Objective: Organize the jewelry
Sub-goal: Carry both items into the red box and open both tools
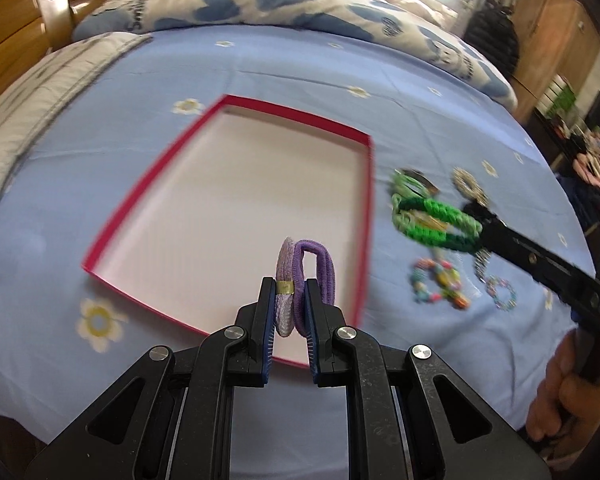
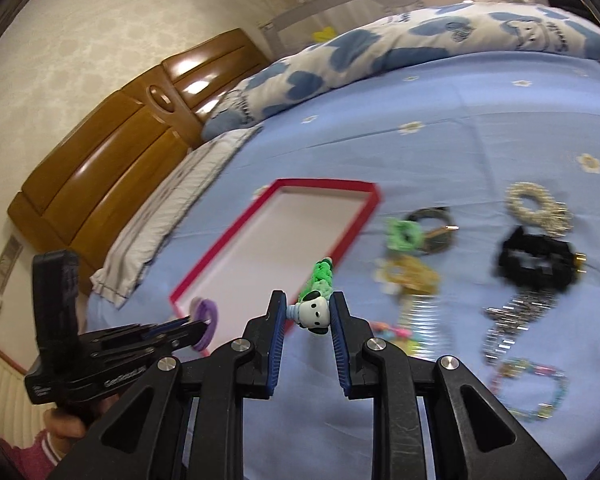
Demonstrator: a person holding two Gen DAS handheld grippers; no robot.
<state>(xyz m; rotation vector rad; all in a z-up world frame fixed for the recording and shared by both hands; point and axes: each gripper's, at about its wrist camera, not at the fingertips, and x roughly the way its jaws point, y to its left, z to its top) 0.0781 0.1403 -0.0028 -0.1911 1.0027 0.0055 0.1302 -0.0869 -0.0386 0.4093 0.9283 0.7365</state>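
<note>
- I have the left gripper (image 1: pixel 287 300) over the near end of the red-rimmed tray (image 1: pixel 370 184), which lies on the bed (image 1: pixel 300 68); its jaws are clamped on a pair of purple hair ties (image 1: pixel 308 276), one pale and one darker, standing upright between the pads.
- My right gripper (image 2: pixel 309 312) has its jaws pinched on the little white-and-black dog charm of a green braided bracelet (image 2: pixel 321 276); in the left wrist view the bracelet hangs in the air just right of the tray's right rim.
- The tray's white floor looks bare, so I judge this to be the first drop-off: both pieces are lifted and on their way in.
- Next I need to lower the hair ties onto the tray floor and part the left jaws, then swing the bracelet left across the rim before letting go.
- The rest of the jewelry (image 2: pixel 536 204) lies scattered on the sheet to the right of the tray, waiting.
</note>
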